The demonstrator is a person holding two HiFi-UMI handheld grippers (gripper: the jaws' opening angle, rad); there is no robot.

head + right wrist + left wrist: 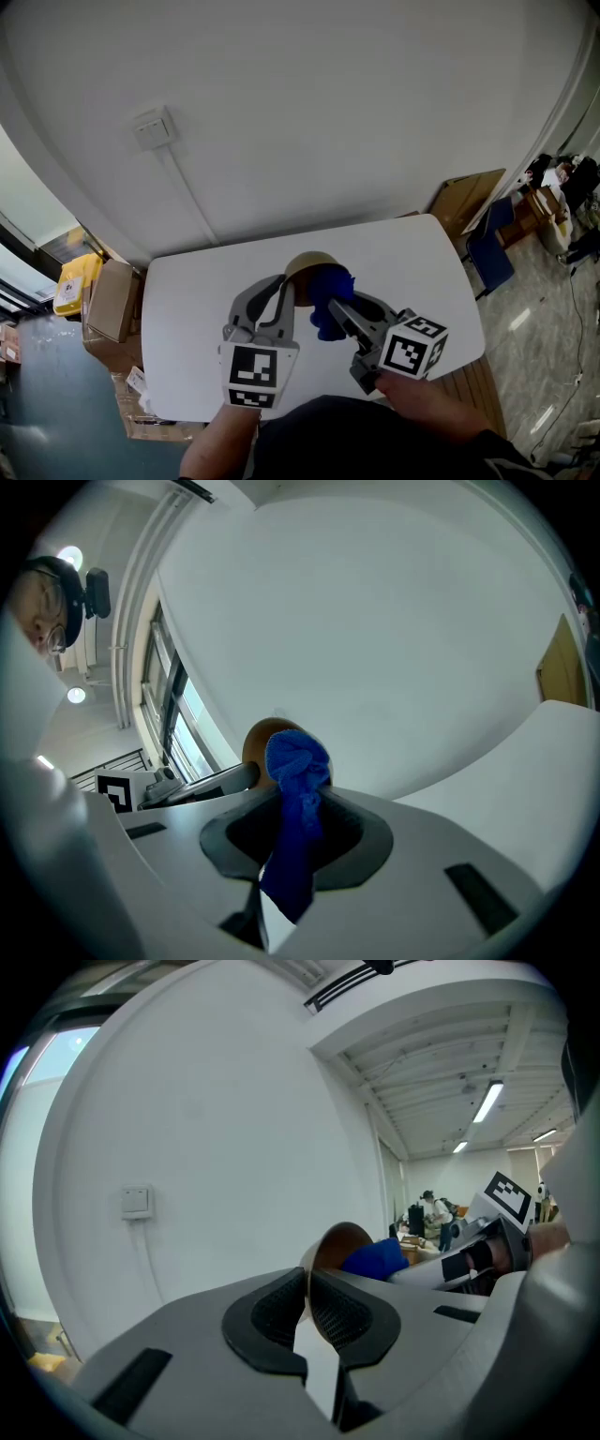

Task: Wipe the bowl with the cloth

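Note:
A brown bowl [309, 265] is held off the white table [187, 319], tilted on its side, with my left gripper [292, 292] shut on its rim. In the left gripper view the bowl [339, 1243] rim sits pinched between the dark pads [272, 1312]. My right gripper [336, 309] is shut on a blue cloth [330, 292], whose bunched end presses into the bowl's opening. In the right gripper view the cloth [297, 799] hangs from between the jaws with its top against the bowl [260, 742].
Cardboard boxes [111, 302] and a yellow container [77, 281] stand on the floor left of the table. A wall switch [153, 128] with a cable is on the white wall behind. A wooden board [466, 200] and blue chair [490, 248] are at the right.

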